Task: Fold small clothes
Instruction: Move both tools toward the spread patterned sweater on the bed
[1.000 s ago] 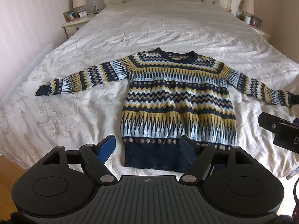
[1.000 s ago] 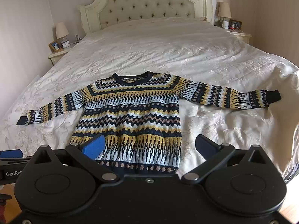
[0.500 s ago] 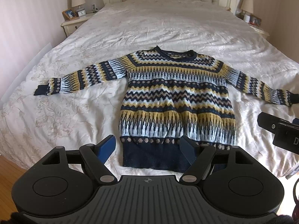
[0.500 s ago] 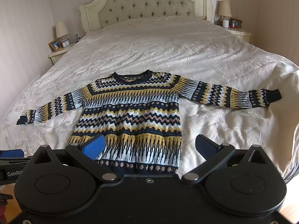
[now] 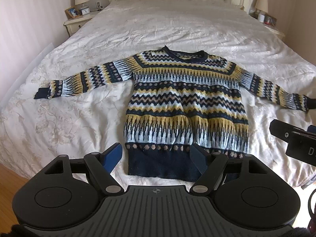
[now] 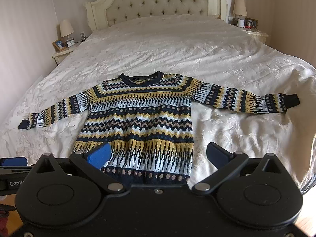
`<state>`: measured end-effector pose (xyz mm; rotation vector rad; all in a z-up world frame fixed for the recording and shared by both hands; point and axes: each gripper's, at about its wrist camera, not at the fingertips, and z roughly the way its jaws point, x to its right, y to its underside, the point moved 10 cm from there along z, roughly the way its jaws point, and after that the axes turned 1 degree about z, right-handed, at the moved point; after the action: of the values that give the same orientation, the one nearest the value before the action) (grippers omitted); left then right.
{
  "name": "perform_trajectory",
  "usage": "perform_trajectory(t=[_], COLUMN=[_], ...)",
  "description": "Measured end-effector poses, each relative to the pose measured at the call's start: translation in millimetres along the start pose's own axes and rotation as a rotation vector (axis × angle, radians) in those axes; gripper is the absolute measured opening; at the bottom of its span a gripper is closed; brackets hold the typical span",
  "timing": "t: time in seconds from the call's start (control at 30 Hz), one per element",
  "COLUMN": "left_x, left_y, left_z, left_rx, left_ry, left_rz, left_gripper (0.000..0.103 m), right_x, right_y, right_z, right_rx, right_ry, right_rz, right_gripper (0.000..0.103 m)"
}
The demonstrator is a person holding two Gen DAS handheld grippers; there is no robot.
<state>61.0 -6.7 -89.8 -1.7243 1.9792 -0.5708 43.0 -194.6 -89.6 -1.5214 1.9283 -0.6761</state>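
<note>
Both sets of jaws are spread wide with nothing between them. Our left gripper [image 5: 156,154] hangs over the near edge of the bed [image 5: 59,118], blue pads either side of the sweater's [image 5: 185,102] navy hem without touching it. Our right gripper [image 6: 158,154] sits the same way, a bit further right, over the hem's right corner.

That sweater is laid flat, front up, in the near middle of the bed, collar pointing at the far headboard [image 6: 158,6], both sleeves stretched straight out left and right. We reckon that's on purpose: everything spread and smoothed so the sleeves and sides can be brought in clean. It's also close to the near edge, so we can reach the hem without leaning. Nothing's folded yet, so we'd call this the very start, with both grippers lined up on the hem for a first grab.

Worth noting it's chunky knit, so it'll probably bunch up unless we pinch a decent bit.

Writing-wise there's not much. On the left gripper's body, poking into the right wrist view at the near left, we can read "GenR" and then it's cut off. On the right gripper, seen from the left wrist view, there's a "G" and a "D", the rest out of frame. No label readable on the sweater.
</note>
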Motion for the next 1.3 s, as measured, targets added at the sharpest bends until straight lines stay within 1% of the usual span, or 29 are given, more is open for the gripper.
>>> perform_trajectory(t=[0.4, 0.8, 0.97, 1.13, 1.27, 1.3], left_x=[-3, -13, -19, -25, -29, -30], left_y=[-2, -8, -16, -31, -49, -53], left_z=[9, 33, 48, 66, 84, 89], left_rx=[-0.035, -0.092, -0.121, -0.146, -0.158, -0.161], left_ry=[0.005, 0.008, 0.014, 0.021, 0.027, 0.03], left_rz=[-0.008, -0.014, -0.014, -0.011, 0.005, 0.009], left_gripper=[0.075, 0.075, 0.074, 0.073, 0.067, 0.067], right_x=[-4, -10, -15, -19, -23, -23], right_y=[-1, 0, -4, -12, -22, -25], right_z=[11, 37, 54, 75, 94, 99], right_rx=[-0.037, -0.097, -0.121, -0.15, -0.162, -0.164], right_ry=[-0.002, 0.003, 0.008, 0.019, 0.033, 0.035], right_rz=[-0.012, -0.007, 0.001, 0.012, 0.023, 0.026], right_gripper=[0.102, 0.102, 0.102, 0.102, 0.102, 0.102])
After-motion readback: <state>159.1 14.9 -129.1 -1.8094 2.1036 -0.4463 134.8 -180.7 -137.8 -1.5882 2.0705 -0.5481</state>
